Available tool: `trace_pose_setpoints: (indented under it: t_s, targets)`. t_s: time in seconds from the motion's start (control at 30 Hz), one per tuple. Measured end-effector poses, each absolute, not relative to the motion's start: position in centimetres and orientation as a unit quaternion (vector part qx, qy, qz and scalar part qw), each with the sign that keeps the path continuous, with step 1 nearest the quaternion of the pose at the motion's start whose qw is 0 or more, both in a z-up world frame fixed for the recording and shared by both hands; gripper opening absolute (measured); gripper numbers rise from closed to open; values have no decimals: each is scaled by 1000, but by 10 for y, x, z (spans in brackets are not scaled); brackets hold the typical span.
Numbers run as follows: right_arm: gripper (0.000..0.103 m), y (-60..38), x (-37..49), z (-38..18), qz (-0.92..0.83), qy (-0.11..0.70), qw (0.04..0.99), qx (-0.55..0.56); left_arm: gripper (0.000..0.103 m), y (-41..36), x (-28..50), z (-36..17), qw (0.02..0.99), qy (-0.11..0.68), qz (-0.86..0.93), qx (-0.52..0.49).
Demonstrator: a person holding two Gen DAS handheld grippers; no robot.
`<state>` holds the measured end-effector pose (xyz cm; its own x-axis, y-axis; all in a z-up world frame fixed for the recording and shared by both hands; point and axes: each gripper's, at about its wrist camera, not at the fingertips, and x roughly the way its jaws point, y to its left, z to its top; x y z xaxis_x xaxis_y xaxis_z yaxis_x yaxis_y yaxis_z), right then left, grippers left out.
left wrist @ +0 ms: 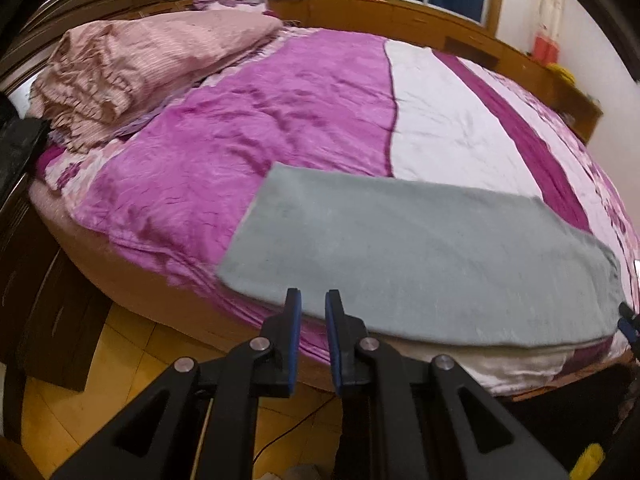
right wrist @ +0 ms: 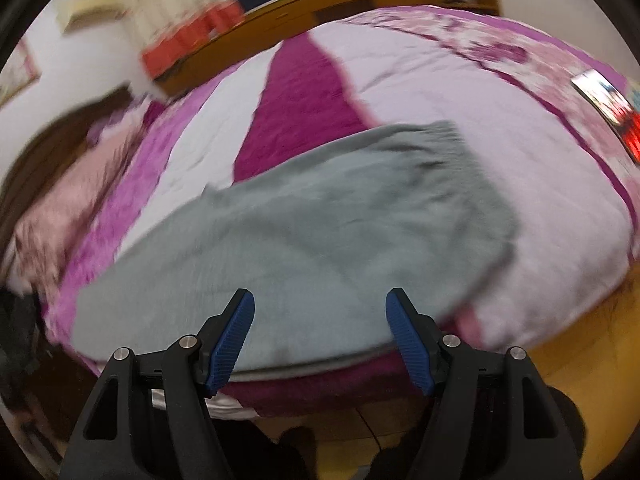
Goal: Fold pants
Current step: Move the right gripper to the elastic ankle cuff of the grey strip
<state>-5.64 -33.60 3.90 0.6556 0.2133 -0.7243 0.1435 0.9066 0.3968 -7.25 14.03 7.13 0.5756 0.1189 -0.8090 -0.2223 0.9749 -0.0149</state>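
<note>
Grey pants [left wrist: 420, 256] lie folded on the bed [left wrist: 304, 112] — both hand-held grippers released, left [left wrist: 313, 300] narrowly, right [right wrist: 320, 300] wide.

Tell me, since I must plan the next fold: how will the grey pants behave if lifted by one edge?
The grey pants would probably droop and sag: they lie flat, following the bed's curve. Their fuzzy fabric likely grips the satin-looking bedspread little, so they may slide. They look light, being thin at the edge.
</note>
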Motion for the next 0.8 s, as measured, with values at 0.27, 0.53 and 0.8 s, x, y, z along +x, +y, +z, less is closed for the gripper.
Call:
trace_pose_setpoints:
  t_s: [0.27,0.53,0.8]
  targets:
    - [63,-407,-76,20,-59,403,850,333,15,130,-56,52,879,467,85,-49]
    - [63,-433,-63,-5,-66,404,828,382,15,131,-33,34,868,485,93,-49]
    - [63,-426,-52,-6,-74,395,831,385,19,126,-24,24,867,488,101,-21]
